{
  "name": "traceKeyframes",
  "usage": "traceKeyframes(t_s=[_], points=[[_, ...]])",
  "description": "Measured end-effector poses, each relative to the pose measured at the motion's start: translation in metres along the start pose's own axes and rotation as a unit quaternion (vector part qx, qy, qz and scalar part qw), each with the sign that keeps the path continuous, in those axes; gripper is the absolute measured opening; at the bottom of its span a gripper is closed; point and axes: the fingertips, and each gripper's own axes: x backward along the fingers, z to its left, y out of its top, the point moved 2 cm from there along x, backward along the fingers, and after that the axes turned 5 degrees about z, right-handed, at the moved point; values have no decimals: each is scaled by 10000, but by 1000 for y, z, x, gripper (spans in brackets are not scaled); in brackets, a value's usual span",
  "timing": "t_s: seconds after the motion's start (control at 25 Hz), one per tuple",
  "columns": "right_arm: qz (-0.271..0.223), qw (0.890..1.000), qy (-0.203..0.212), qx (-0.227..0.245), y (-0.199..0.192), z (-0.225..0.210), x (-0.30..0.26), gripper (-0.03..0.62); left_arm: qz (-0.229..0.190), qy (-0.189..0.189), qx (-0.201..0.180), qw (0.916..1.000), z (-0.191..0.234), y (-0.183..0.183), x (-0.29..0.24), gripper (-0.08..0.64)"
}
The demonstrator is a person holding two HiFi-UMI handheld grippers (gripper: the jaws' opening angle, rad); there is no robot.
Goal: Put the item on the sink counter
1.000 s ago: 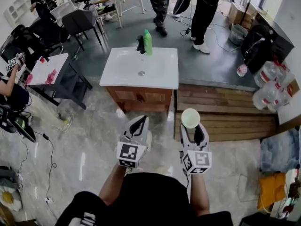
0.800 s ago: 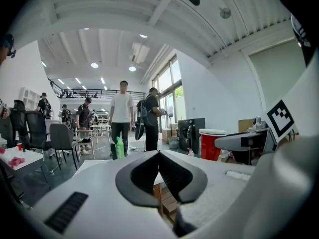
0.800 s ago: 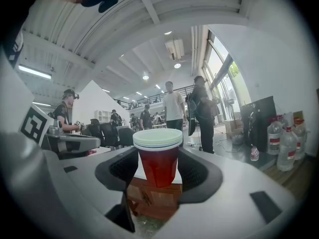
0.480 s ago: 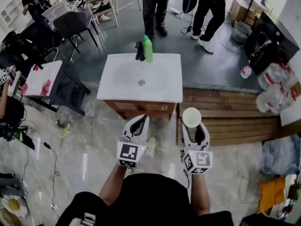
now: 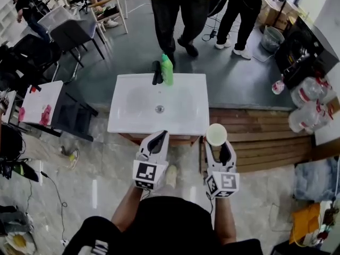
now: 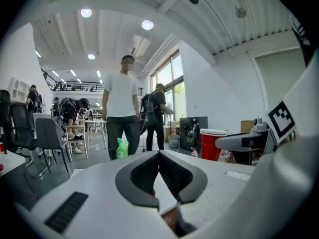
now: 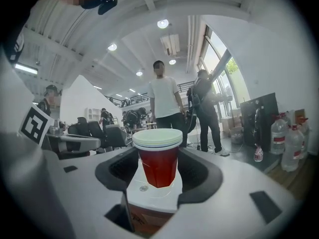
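A red cup with a pale rim [image 7: 158, 161] stands upright between the jaws of my right gripper [image 7: 158, 168], which is shut on it. From above, the cup [image 5: 216, 134] shows as a pale disc just off the near right corner of the white sink counter [image 5: 183, 118]. My right gripper [image 5: 219, 149] holds it in the air in front of the counter. My left gripper [image 5: 154, 142] is shut and empty, level with the counter's near edge; its tips meet in the left gripper view [image 6: 159, 156].
A green bottle [image 5: 167, 70] and a dark tap [image 5: 156, 73] stand at the counter's far edge. Two people [image 5: 178, 15] stand just behind it. A wooden platform [image 5: 255, 137] lies to the right, with water jugs [image 5: 308, 108] beyond. Chairs and a small table [image 5: 37, 108] are at the left.
The sink counter has come nearer in the head view, and the people behind it loom larger. Both grippers keep their pose, and the cup stays gripped in the right one.
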Motion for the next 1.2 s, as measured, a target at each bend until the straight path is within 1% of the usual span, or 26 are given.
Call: traceKeyframes(t_s=[0.28, 0.64, 0.92, 1.04, 1.2], points=[[33, 9999, -114, 4, 10, 5, -59, 247, 32, -124, 32, 9999, 51, 6, -40, 3], [-36, 9999, -167, 18, 15, 5, -111, 247, -10, -253, -39, 9997, 87, 12, -80, 3], [57, 9999, -159, 31, 19, -23, -141, 247, 30, -223, 3, 9997, 86, 20, -116, 3], [105, 9999, -97, 43, 19, -33, -158, 247, 77, -185, 59, 9998, 91, 21, -132, 2], [132, 9999, 5, 56, 28, -56, -189, 247, 159, -84, 134, 9997, 94, 24, -167, 3]])
